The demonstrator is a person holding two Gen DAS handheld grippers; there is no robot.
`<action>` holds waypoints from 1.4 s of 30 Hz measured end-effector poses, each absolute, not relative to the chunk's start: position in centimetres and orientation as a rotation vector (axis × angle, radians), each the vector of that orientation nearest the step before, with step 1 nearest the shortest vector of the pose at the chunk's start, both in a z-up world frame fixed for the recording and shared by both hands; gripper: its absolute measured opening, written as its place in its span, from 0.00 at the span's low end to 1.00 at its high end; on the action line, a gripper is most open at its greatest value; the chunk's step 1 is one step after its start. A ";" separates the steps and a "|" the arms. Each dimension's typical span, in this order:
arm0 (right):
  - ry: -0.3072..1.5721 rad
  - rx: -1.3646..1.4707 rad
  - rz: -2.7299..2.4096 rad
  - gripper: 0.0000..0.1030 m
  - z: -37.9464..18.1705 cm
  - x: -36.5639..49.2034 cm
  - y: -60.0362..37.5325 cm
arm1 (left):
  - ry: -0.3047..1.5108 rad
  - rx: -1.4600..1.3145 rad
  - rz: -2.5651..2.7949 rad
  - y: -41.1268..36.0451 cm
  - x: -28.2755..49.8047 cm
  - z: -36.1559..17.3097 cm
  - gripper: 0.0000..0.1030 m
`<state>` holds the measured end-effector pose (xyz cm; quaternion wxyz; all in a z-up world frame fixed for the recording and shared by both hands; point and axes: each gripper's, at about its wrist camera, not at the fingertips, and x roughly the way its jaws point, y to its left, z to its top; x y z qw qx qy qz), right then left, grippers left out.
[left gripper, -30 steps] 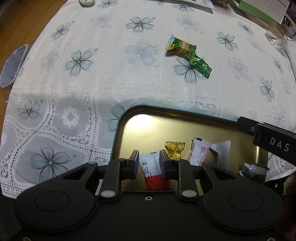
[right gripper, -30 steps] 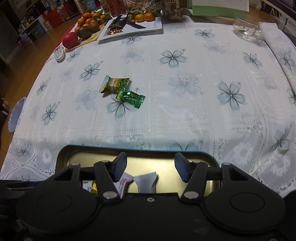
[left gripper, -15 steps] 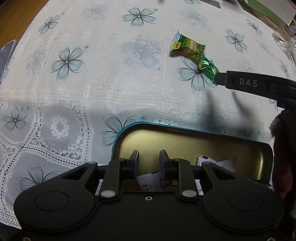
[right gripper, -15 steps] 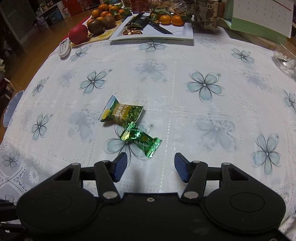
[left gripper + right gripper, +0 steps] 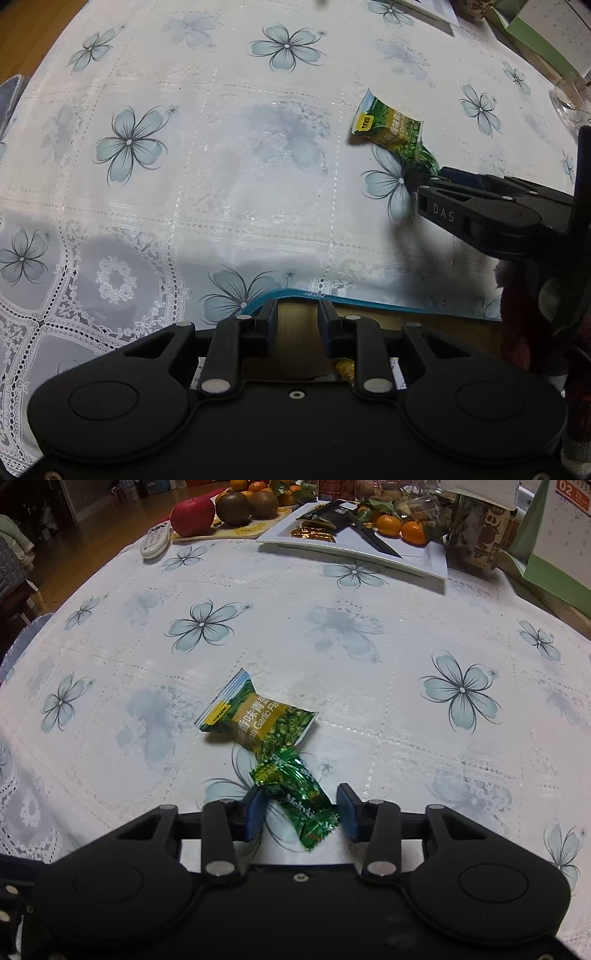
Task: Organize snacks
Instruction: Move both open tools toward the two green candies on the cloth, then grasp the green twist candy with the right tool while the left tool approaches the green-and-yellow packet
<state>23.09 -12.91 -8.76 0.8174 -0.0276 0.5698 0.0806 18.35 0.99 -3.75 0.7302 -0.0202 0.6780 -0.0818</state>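
A shiny green candy point(image 5: 301, 794) lies on the flowered tablecloth between the fingers of my right gripper point(image 5: 301, 806), which is open around it. A yellow-green pea snack packet point(image 5: 256, 718) lies just beyond it, touching its far end; the packet also shows in the left wrist view point(image 5: 388, 127). My left gripper point(image 5: 295, 321) is open a narrow gap and empty, hovering over the gold tray point(image 5: 406, 314) with a teal rim. The right gripper point(image 5: 428, 181) appears in the left wrist view at the right, covering most of the green candy point(image 5: 426, 157).
At the table's far edge stand a white plate point(image 5: 354, 542) with oranges and a knife, a board with an apple point(image 5: 192, 515) and brown fruit, a remote point(image 5: 155, 541), a jar and a calendar point(image 5: 554, 531). A glass bowl point(image 5: 569, 99) stands at the right.
My right gripper has moved forward from above the tray down to the green candy, which now lies between its fingers. My left gripper has pulled back and tilted up, so the tray's contents dropped from view.
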 end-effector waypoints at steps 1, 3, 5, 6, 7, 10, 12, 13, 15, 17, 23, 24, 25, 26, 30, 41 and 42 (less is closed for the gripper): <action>1.213 -0.050 0.173 0.23 -8.7 23.0 -13.1 | 1.487 -0.037 -0.180 0.7 18.4 -3.6 0.33; 1.229 -0.004 0.167 0.23 -8.5 22.7 -13.9 | 1.471 -0.023 -0.182 0.2 18.6 -3.1 0.33; 1.239 0.044 0.140 0.23 -8.1 22.2 -14.9 | 1.469 -0.022 -0.189 -0.3 18.9 -2.8 0.33; 1.241 0.065 0.119 0.23 -7.8 21.9 -15.6 | 1.470 -0.025 -0.192 -0.6 19.0 -2.7 0.33; 1.241 0.089 0.096 0.23 -7.5 21.5 -16.2 | 1.471 -0.031 -0.199 -0.8 19.3 -2.5 0.33; 1.233 0.180 0.040 0.23 -6.0 20.1 -18.7 | 1.459 -0.047 -0.201 -1.9 20.3 -2.0 0.33; 1.207 0.225 0.008 0.23 -5.0 18.8 -20.3 | 1.444 -0.056 -0.197 -2.8 21.2 -1.6 0.33; 1.190 0.235 -0.010 0.23 -4.5 18.1 -20.9 | 1.435 -0.062 -0.189 -3.4 21.7 -1.4 0.33; 1.153 0.235 -0.053 0.23 -3.7 16.7 -21.9 | 1.414 -0.066 -0.176 -4.4 22.7 -1.2 0.33; 1.120 0.238 -0.083 0.23 -3.4 15.4 -22.7 | 1.386 -0.060 -0.146 -5.4 24.0 -1.2 0.33; 1.106 0.290 -0.059 0.23 -4.0 13.6 -23.9 | 1.338 0.003 -0.097 -8.2 28.4 -2.2 0.33; 1.112 0.298 -0.053 0.23 -4.3 13.5 -24.0 | 1.338 0.012 -0.096 -8.5 29.0 -2.5 0.33; 1.117 0.305 -0.047 0.23 -4.5 13.6 -24.1 | 1.341 0.018 -0.094 -8.9 29.6 -3.0 0.33; 1.127 0.311 -0.044 0.23 -4.8 13.6 -24.3 | 1.346 0.023 -0.095 -9.1 30.1 -3.4 0.33; 1.142 0.338 -0.041 0.23 -5.2 13.6 -24.8 | 1.364 0.034 -0.093 -10.1 31.7 -5.2 0.33; 1.101 0.337 -0.041 0.23 -4.3 13.5 -25.2 | 1.503 0.126 -0.043 -8.5 29.2 -7.3 0.34; 1.101 0.341 -0.041 0.23 -4.3 13.5 -25.3 | 1.512 0.133 -0.055 -8.4 28.7 -7.2 0.34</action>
